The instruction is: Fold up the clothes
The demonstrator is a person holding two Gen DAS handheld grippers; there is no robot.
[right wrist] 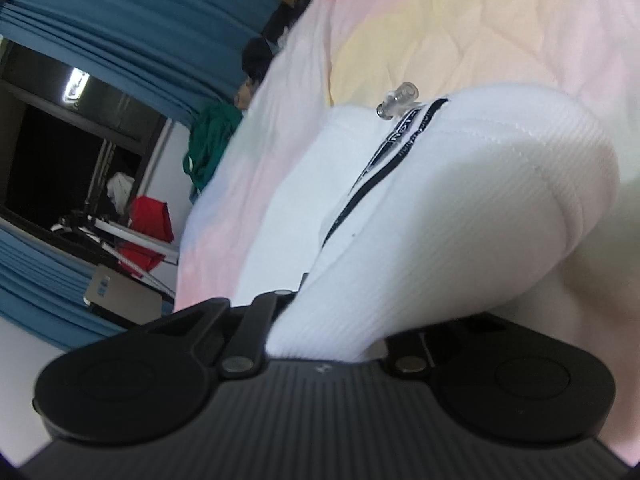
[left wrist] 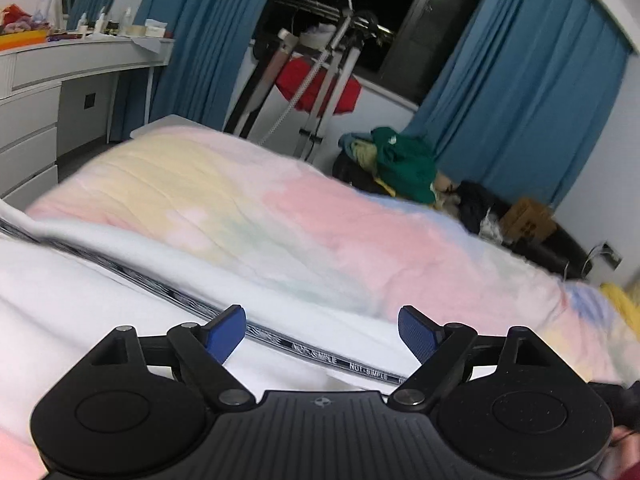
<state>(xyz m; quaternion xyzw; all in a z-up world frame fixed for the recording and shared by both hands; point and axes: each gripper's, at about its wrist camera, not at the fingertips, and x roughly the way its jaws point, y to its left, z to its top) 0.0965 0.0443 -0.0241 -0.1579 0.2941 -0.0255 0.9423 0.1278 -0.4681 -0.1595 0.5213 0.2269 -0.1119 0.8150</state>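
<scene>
1. One wide bed [left wrist: 280, 216] fills the room's middle, covered in a pastel quilt of pink, yellow and blue.
2. Blue curtains [left wrist: 520, 92] hang beside a dark window behind it.
3. Spread over the bed's near side lies the white garment [left wrist: 80, 300], a black printed band [left wrist: 360, 364] running along it.
4. Left tool [left wrist: 322, 334] hovers just above that garment, its blue pads spread wide with nothing between them.
5. Right tool [right wrist: 320, 320] is pinching a bunched fold of the white garment [right wrist: 460, 208], lifted off the quilt.
</scene>
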